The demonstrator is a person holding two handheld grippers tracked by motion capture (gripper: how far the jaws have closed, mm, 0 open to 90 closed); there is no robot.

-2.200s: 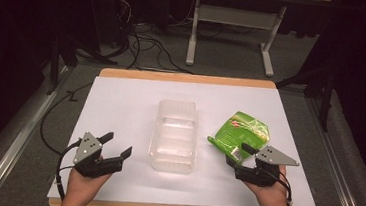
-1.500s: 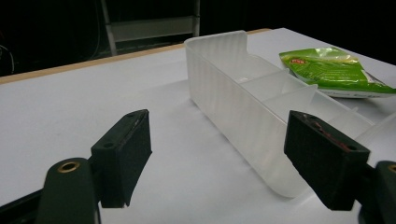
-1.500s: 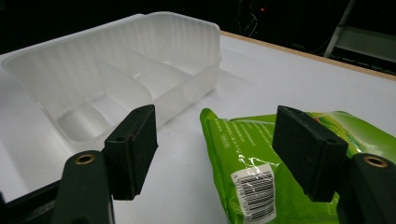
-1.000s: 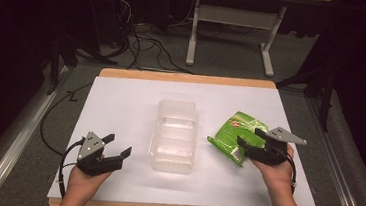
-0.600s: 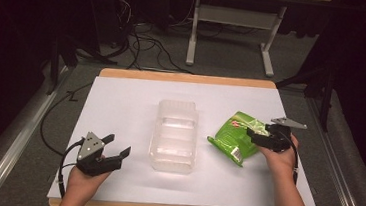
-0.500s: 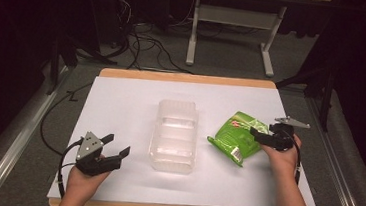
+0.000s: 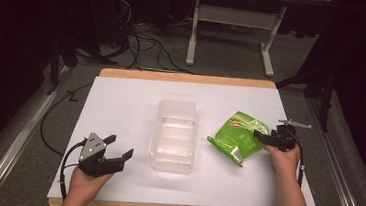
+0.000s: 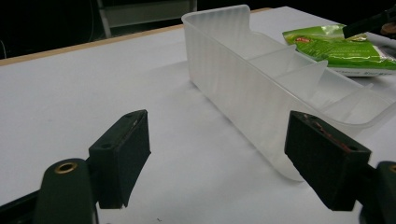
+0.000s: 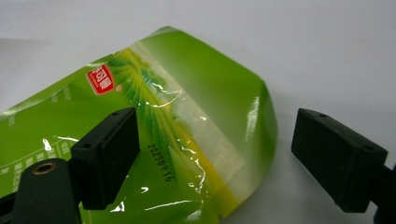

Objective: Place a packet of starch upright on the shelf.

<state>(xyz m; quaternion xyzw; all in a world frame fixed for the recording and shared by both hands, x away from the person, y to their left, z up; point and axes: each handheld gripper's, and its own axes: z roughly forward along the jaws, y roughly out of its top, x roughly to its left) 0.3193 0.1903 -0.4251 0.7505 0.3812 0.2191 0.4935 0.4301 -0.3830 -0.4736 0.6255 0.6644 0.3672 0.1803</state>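
Glossy green snack pouch, red logo, printed date code, lies flat on white bench. My right claw spread over pouch's end; left claw spread, idle.

Materials/finish check, table top and what's on it.

Green pouch near the table's right edge: glossy plastic film, crinkled, sharp highlights, a clear shiny seal strip across it. Divided container mid-table: translucent frosted plastic, finely ribbed walls, smooth dividers, soft sheen. Table: matt white sheet, looks like paper or laminate, smooth, with a bare wood-look edge along the far and near sides. Left gripper and right gripper: matt black plastic jaws, slightly scuffed pads, brass-coloured metal eyelets in the left-hand arm in each gripper view; grey plate on top, dull. Floor around the table: grey carpet, rough.
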